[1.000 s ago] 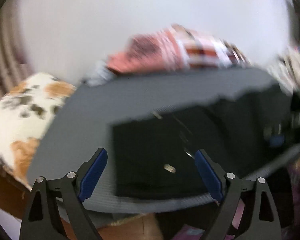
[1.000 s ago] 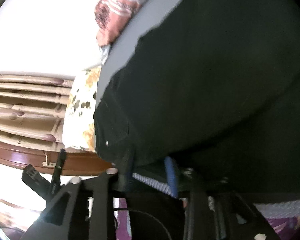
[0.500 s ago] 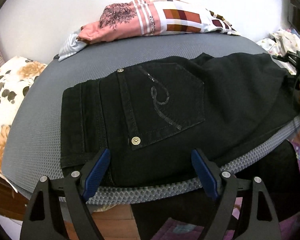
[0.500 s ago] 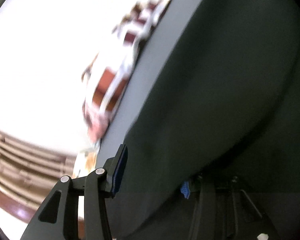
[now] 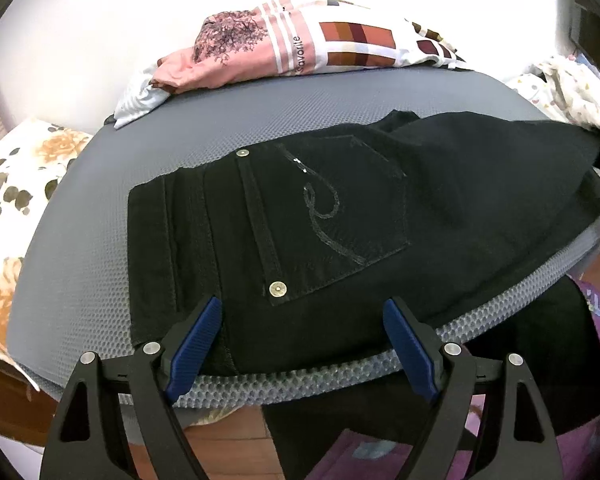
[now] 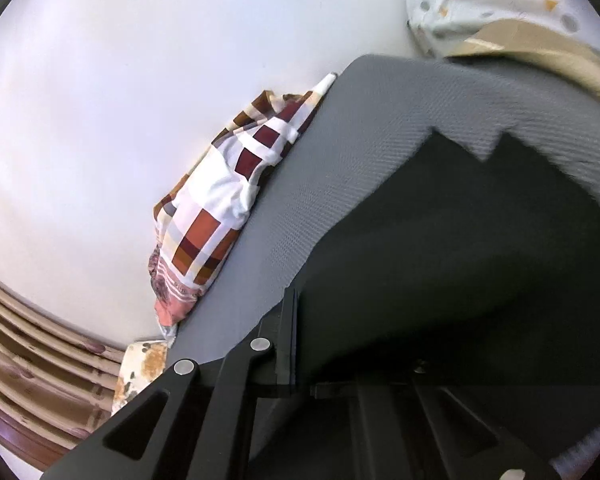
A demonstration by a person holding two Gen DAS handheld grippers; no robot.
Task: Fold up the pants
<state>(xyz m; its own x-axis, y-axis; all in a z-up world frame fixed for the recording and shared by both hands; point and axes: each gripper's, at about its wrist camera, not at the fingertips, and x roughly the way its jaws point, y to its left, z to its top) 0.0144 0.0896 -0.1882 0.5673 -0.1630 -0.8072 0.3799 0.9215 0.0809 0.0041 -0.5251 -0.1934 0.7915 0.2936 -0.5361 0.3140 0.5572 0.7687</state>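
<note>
at the bottom of the left view the left gripper point(image 5: 302, 344) stands released, its blue pads either side of the near edge of the black pants point(image 5: 300, 232), which lie flat mid-frame on the grey mat point(image 5: 80, 264). the right gripper point(image 6: 324, 364) is clenched on the pants' cloth. a checked cloth point(image 5: 300, 48) lies beyond.
</note>
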